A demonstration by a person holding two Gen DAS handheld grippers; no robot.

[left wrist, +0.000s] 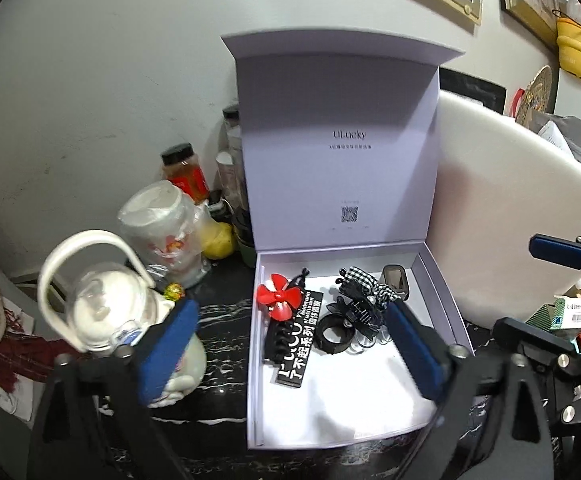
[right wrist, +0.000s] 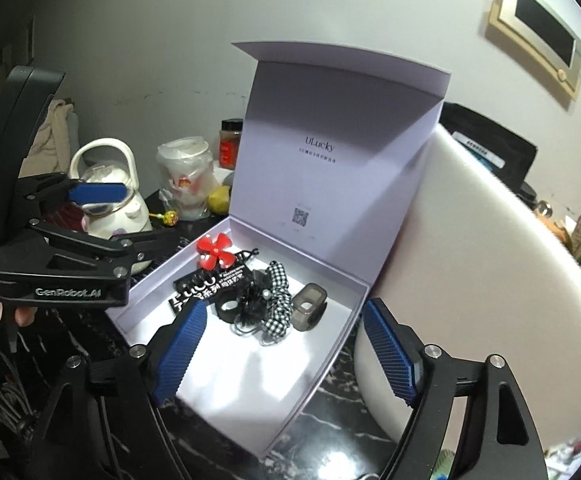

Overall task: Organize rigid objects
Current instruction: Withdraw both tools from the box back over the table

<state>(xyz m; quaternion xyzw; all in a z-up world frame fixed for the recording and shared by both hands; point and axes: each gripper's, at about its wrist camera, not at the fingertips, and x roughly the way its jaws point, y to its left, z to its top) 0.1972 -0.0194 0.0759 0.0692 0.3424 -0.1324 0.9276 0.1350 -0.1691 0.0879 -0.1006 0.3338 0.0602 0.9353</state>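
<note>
Matt cardboard box (left wrist: 442,292), glossy red plastic fan (left wrist: 278,294), checked cloth scrunchie (right wrist: 276,300)

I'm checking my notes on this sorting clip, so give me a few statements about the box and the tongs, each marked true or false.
1. The box has its lid standing open. True.
2. The red flower clip lies on the counter outside the box. False: it lies inside the box.
3. The left tongs are open, holding nothing. True.
4. The right tongs grip the checkered bow. False: they are open and empty.
5. A smoky grey case lies in the box. True.
</note>
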